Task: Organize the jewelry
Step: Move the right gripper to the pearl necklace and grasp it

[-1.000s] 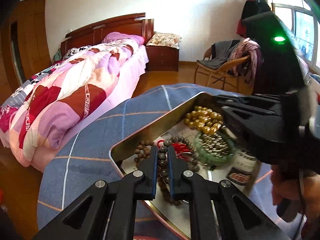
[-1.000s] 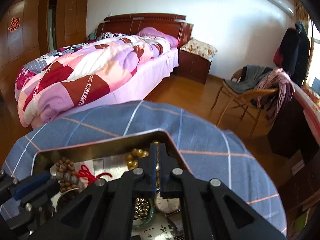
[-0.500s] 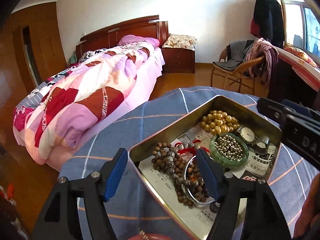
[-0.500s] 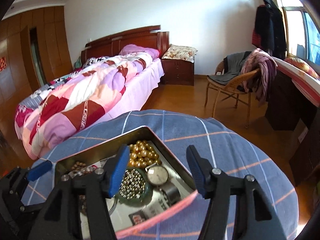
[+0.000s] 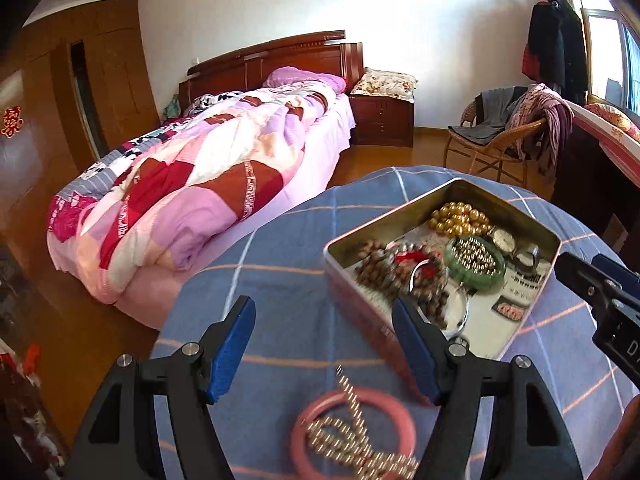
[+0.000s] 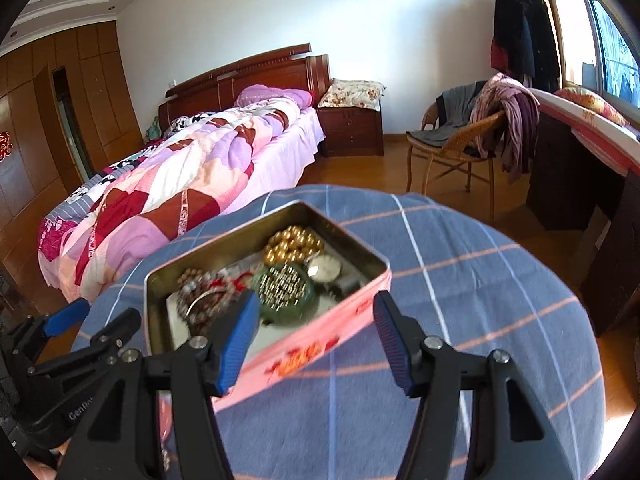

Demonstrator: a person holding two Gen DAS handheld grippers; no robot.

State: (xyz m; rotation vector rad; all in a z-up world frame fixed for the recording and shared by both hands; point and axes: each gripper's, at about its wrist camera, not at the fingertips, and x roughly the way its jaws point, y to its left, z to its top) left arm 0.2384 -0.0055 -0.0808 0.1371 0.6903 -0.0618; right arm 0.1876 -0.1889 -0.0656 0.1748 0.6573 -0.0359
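An open metal tin (image 5: 344, 276) (image 6: 320, 340) with pink sides sits on the blue checked tablecloth (image 5: 280, 272). Inside lie brown wooden beads (image 5: 376, 268), gold beads (image 5: 456, 216), a green bangle (image 5: 474, 258) around a metal bead chain, a watch (image 5: 503, 239) and a silver ring. A pink bangle (image 5: 352, 436) with a metal bead chain (image 5: 352, 436) across it lies on the cloth in front of the tin. My left gripper (image 5: 324, 352) is open and empty above that bangle. My right gripper (image 6: 316, 344) is open and empty over the tin's near wall.
The table is round; its edges fall off to a wooden floor. A bed (image 5: 192, 184) stands at the left, a wicker chair (image 6: 452, 148) with clothes at the back right, and a dark desk (image 6: 592, 184) at the right.
Both grippers were shut inside the tin a second ago. They have opened, let go of the jewelry and pulled back toward me, bringing the pink bangle into the left wrist view.
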